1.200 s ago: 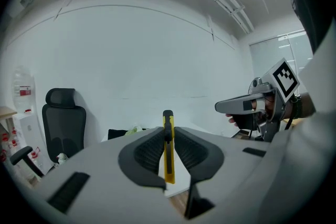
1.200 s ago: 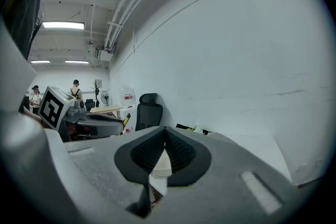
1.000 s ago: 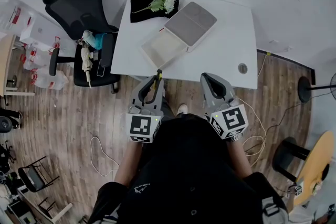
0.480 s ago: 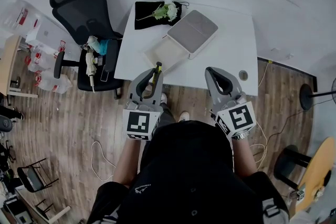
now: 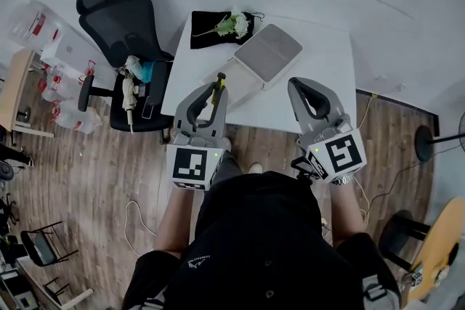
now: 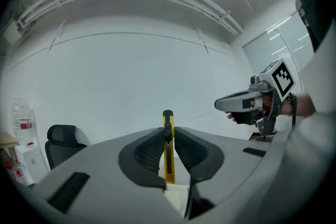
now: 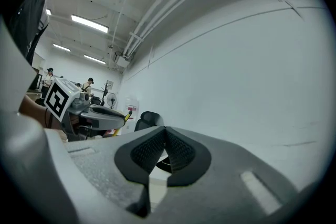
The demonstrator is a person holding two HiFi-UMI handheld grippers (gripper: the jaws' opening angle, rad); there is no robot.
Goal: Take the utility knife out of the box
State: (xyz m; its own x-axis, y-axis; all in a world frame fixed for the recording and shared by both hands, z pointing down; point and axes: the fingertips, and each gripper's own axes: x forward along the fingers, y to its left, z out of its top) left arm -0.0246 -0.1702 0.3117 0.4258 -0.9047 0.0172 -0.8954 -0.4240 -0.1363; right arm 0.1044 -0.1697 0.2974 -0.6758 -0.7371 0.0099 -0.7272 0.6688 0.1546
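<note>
The one white table (image 5: pixel 320 94) runs ahead of both my tongs, its near edge under their tips. One black office chair (image 5: pixel 120 11) stands off to the left of my left tongs (image 5: pixel 213 99). One open box (image 5: pixel 267 52) lies on the table beyond the tongs, between their lines, and a black cloth (image 5: pixel 211 31) with one white flower (image 5: pixel 234 24) lies beyond it. I hold both tongs level, side by side and apart, each one's cube with its black-and-white square marker turned up toward me. My right tongs (image 5: pixel 301 87) are pressed together on nothing. My left tongs pinch the one yellow utility knife (image 6: pixel 168 157) edge-on between the pads. It is clear of the box, its black end poking past the tips.
</note>
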